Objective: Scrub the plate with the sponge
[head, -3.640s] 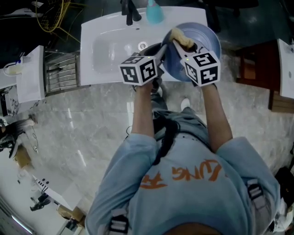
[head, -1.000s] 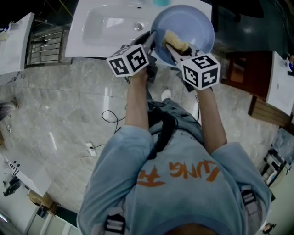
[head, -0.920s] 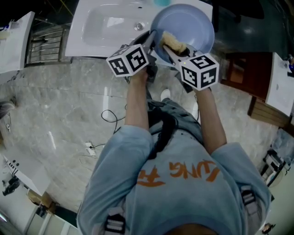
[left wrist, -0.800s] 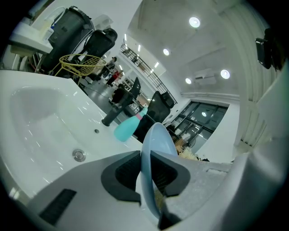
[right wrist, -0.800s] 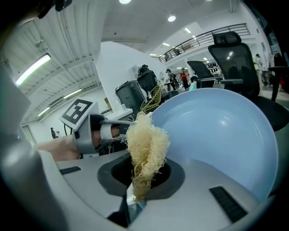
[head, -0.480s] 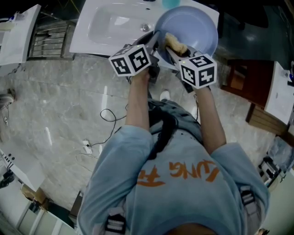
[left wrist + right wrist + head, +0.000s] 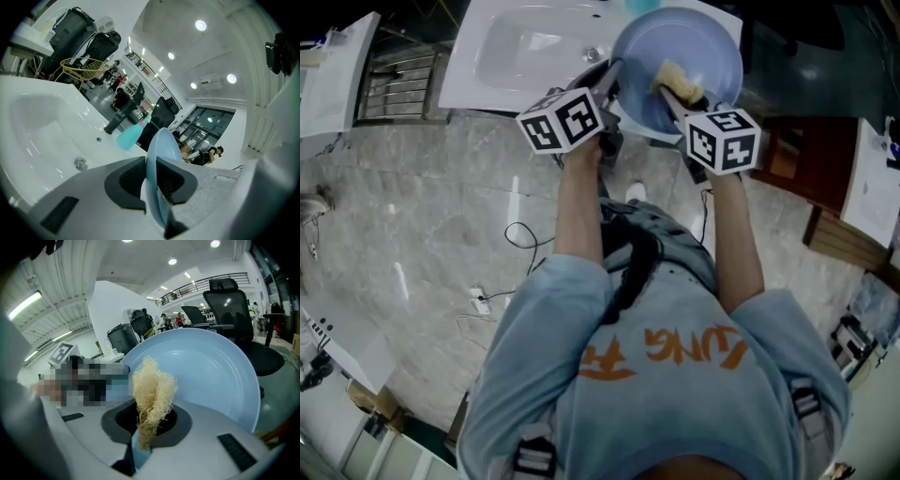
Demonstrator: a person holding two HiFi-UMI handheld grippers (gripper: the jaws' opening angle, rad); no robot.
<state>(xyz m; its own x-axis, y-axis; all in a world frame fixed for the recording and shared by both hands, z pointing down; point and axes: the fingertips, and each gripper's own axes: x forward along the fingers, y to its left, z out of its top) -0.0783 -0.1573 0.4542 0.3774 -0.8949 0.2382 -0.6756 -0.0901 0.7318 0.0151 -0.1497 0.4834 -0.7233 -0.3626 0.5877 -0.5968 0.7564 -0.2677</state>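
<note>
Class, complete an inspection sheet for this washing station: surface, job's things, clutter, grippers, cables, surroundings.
Surface: white ceramic washbasin, drain visible.
Job's things: round pale blue plate, tilted above the basin's edge; fibrous yellow sponge over its face.
Clutter: teal spray bottle behind the basin bowl.
Grippers: left gripper shut on the plate's rim; right gripper shut on the sponge.
Cables: black cable on the floor.
Surroundings: grey marble floor, metal rack, black office chair.

head view looks steeply down; both gripper views look closely along their jaws, sharing the plate [image 7: 705,45].
</note>
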